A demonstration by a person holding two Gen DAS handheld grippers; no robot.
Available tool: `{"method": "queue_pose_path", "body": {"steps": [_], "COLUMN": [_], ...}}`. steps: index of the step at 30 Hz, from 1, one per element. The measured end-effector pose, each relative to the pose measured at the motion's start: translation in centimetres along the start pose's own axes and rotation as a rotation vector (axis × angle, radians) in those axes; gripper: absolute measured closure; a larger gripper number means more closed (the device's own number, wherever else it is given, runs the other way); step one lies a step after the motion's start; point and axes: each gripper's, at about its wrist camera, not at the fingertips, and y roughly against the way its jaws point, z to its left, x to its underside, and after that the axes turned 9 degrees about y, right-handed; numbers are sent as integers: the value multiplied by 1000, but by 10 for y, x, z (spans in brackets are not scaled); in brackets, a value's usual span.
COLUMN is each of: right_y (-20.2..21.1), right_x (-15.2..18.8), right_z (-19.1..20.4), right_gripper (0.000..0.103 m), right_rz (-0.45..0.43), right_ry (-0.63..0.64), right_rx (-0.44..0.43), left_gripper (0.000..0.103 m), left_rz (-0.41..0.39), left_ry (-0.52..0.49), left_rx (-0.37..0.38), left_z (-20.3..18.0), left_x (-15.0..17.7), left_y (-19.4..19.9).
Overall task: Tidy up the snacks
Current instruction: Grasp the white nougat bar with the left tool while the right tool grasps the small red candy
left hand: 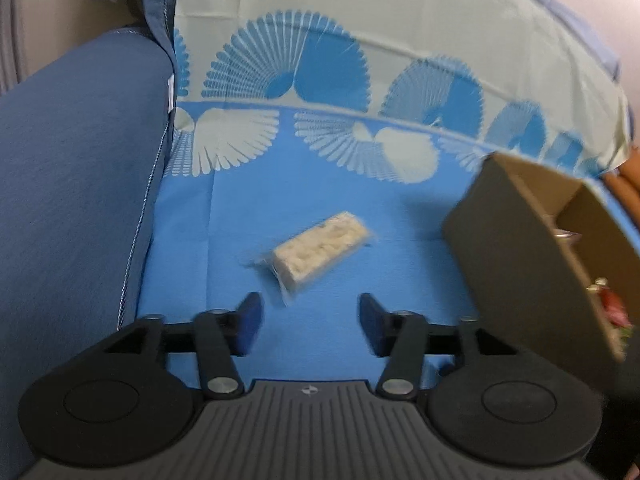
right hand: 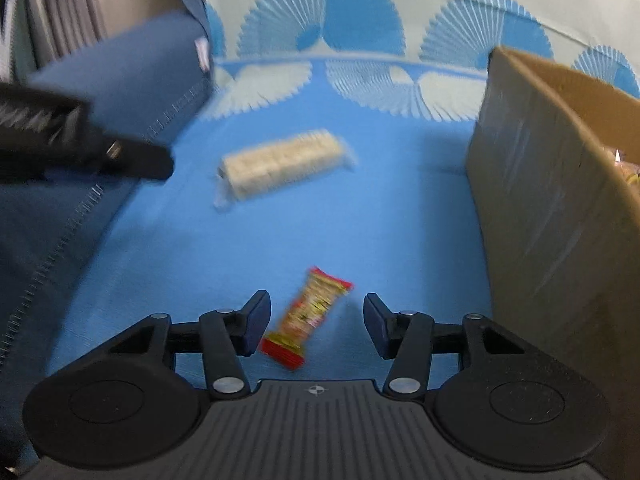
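Nearest my right tool, a red-and-yellow snack packet is lying on the blue bedsheet, sitting between wide jaws that are not pressing on it. I am judging it light, crinkly and slippery, best pinched across its middle. My left tool is hovering wide and empty just short of the clear-wrapped rice cracker bar; that one looks stiff but brittle, so I am planning a gentle grip across its narrow width. Beyond and to the right, the open cardboard box is standing with tall walls. Between the box and the dark blue cushion, room is staying open.
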Motion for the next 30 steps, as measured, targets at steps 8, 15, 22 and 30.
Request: {"method": "queue_pose_path", "body": {"steps": [8,15,22,30], "right_y": [4,16,22,47], "right_x": [3,1,3,15], "right_z": [-11,-22,-22,-12], "right_gripper": [80,80,80,80], "right_rz": [14,10,15,16], "right_ry": [7,15,6,32], "right_rx": [-39,-73,-119,-150], "left_gripper": [10,34,63,64], "left_rz": [49,113,160,160], "left_ry": [-102,-228,-211,115], "left_rx": [-106,-118,-99,-23], "left_z": [-24,-45,-50,-50], "left_x": [-35,-32,-28,-5], "left_y": [-92,-133,-93,5]}}
